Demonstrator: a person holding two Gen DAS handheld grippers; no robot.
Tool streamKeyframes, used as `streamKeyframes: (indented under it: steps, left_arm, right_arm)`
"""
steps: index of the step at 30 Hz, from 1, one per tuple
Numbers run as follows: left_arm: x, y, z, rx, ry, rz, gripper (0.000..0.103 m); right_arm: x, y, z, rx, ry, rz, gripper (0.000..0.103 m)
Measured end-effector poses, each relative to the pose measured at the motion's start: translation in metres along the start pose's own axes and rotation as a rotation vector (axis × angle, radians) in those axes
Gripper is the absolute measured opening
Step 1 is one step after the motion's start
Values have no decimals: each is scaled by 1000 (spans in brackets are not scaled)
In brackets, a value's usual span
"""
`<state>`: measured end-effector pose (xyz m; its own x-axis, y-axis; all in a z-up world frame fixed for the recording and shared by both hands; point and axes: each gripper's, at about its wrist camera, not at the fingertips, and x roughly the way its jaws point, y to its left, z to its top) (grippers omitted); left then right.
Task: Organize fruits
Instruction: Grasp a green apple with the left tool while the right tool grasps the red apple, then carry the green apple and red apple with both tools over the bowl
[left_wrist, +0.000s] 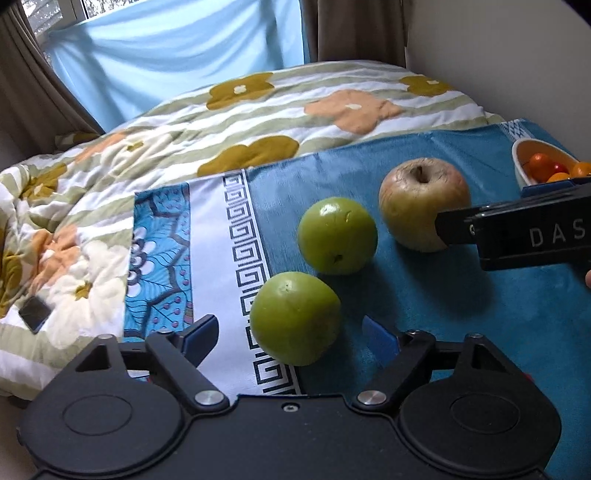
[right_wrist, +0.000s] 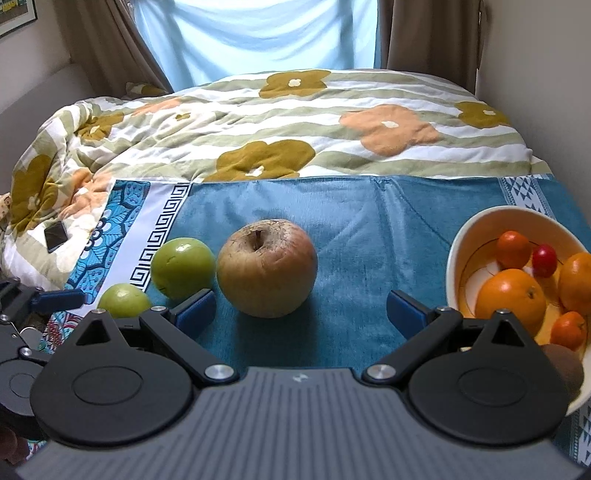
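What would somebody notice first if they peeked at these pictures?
Probably the big wrinkled apple in the middle of the blue cloth, right between the open right hand-held gripper. Then two shiny green apples to its left, and a white bowl of oranges on the right.

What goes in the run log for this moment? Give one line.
left tongs open, around near green apple | right tongs open, facing wrinkled apple | bowl holds oranges | nothing gripped

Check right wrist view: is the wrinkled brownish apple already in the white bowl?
No, the wrinkled brownish apple sits on the teal cloth, apart from the white bowl holding oranges.
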<state>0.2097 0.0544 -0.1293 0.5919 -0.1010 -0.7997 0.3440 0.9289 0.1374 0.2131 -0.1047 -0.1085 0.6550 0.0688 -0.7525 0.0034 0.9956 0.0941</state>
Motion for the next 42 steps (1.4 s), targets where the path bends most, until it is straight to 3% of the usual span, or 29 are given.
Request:
streamKeyframes:
  steps: [8,21,36,38,42]
  left_arm:
    - [12,6,0,-28,7,-46,61]
    - [7,14,-10,-28,18,-39,60]
    - [-1,19,-18,-65,31,-24,60]
    - [-3,19,-18,-71,28,-20,60]
    - [-9,18,-17,-82,19,-11,60]
  right_arm:
    - [20,6,4,-39,21,-6,103]
    - [38,13,5,-132,35,6,103]
    - [49,22,6,-291,-18,38,103]
    - [49,24,5,-299,-23,82,91]
    - [48,23,5,-297,-29,86,90]
